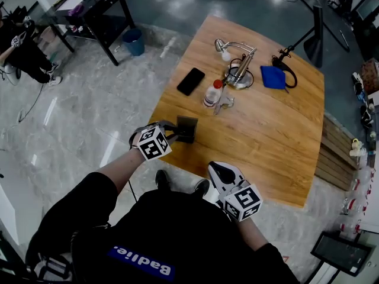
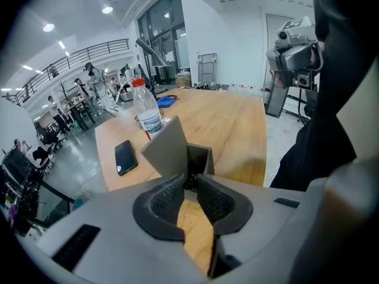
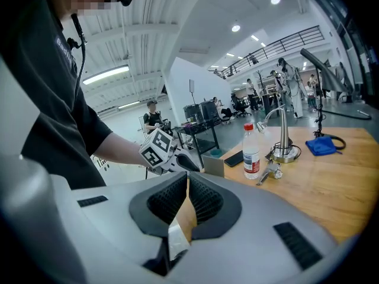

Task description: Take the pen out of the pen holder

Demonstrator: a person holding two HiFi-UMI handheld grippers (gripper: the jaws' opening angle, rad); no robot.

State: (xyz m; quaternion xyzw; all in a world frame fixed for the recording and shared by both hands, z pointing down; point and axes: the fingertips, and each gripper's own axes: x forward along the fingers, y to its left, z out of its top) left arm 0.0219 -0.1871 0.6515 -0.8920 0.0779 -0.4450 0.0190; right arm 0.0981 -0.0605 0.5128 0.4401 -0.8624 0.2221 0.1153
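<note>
Pen holder (image 1: 187,128): grey box, at near edge of wooden table (image 1: 272,141).
Pen (image 2: 190,182): only a dark end showing, in the holder's mouth.
Left gripper (image 2: 190,179): tips pinched on that pen end.
Right gripper (image 3: 187,185): jaws closed together, empty, by the table's near edge.
Bottle (image 1: 212,93): red cap; label print too small to read.
Shirt (image 1: 142,265): white print, seemingly "Badie."

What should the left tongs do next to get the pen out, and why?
Probably squeeze the left tongs a little tighter, then lift straight up. A small dark tip, likely the pen, sits right between their ends at the mouth of the grey pen holder. I can't tell whether they pinch it firmly, so a lift without a squeeze might leave it behind.
</note>
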